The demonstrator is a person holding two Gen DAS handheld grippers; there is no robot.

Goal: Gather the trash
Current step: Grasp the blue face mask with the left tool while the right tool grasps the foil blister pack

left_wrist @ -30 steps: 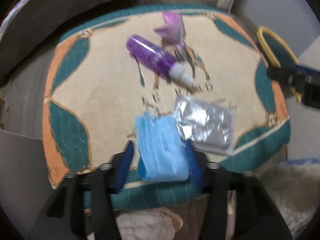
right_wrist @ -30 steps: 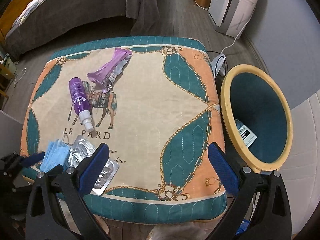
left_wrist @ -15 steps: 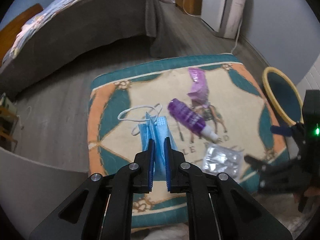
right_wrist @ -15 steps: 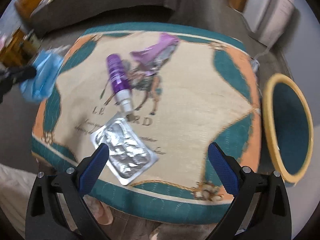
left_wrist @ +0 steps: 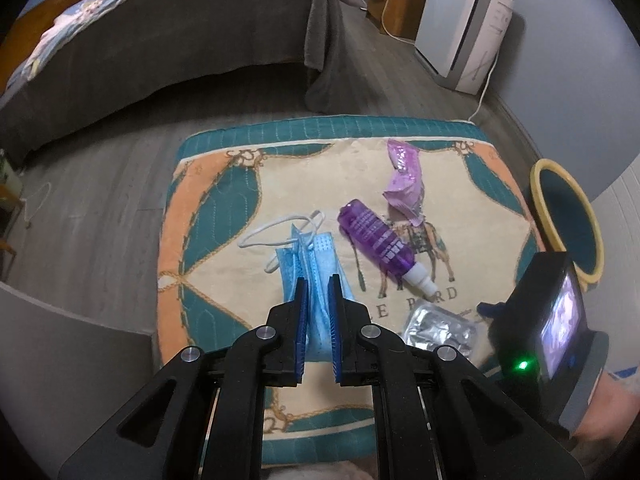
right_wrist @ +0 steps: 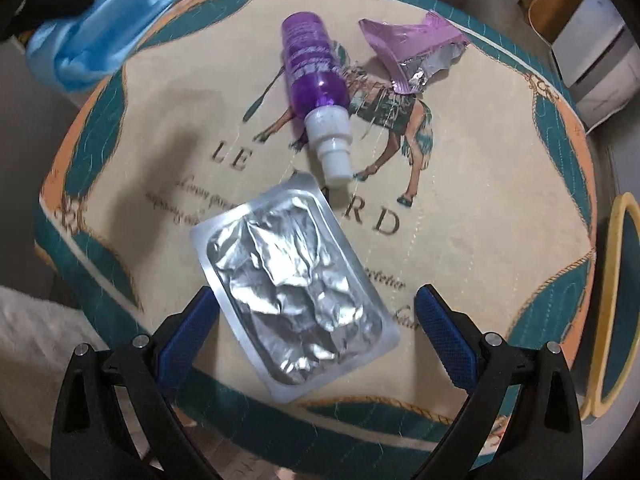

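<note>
Mask [left_wrist: 316,264]: blue pleated face mask, white ear loops trailing at its top, pinched between the closed fingers of the left gripper [left_wrist: 317,294] at centre frame in the left wrist view, over the cushion [left_wrist: 208,216]. Right gripper [right_wrist: 316,316] spread wide, holding nothing, fingers either side of a crumpled silver foil blister pack [right_wrist: 292,280] lying flat at lower centre. Purple spray bottle [right_wrist: 314,80] on its side just above it, white nozzle near the pack's top corner. Torn purple wrapper [right_wrist: 412,52] upper right. Yellow-rimmed bin [left_wrist: 568,220] at right edge, beside the cushion.
</note>
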